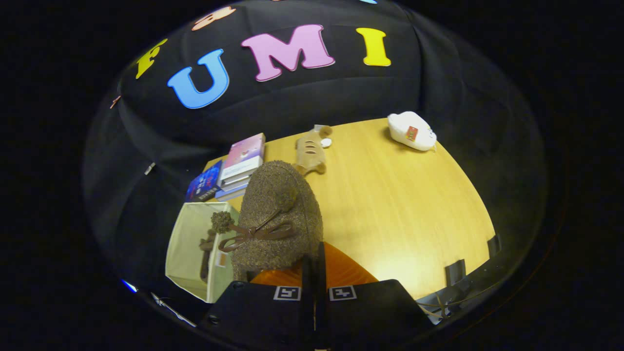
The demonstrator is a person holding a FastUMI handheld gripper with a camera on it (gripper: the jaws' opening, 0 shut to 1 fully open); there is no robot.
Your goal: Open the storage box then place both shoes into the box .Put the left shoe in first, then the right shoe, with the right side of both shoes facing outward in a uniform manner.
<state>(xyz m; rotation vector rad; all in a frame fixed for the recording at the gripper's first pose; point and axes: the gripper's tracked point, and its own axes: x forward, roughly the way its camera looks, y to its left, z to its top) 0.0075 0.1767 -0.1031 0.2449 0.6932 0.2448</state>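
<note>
Pinching a brown fuzzy shoe (280,214), the gripper (314,273) holds it beside the open storage box (187,253).

Surface: light wooden table (404,204) | far corner: stacked books (234,170) | beside them: tan plush toy (311,148) | well apart, far edge: white plush (412,130) | near the books: pale storage box (192,251)

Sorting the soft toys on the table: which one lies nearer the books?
The tan plush, just beyond the shoe that the shut claw holds. The white plush lies apart at the table's far corner.
</note>
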